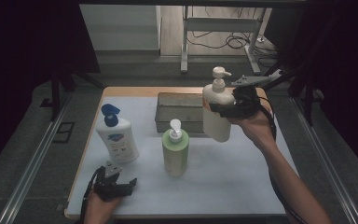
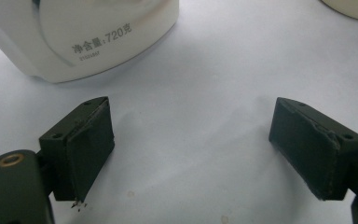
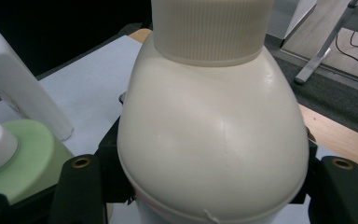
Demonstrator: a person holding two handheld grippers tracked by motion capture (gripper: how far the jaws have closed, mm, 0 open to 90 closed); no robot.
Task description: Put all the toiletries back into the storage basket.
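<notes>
Left gripper: jaws wide apart, empty, low on the table near the blue-capped bottle. Green pump bottle at centre, metal tray behind. Right gripper: clamped round the cream pump bottle, held clear above the table. Smooth rigid plastic, slippery, probably hefty; shoulder grip stops sliding.

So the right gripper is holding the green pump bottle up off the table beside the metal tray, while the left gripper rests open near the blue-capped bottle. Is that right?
Not quite: the right gripper holds the cream pump bottle, not the green one. The high view shows the green pump bottle standing on the table. The rest holds: the metal tray is beside it, and the left gripper rests open near the blue-capped bottle.
</notes>
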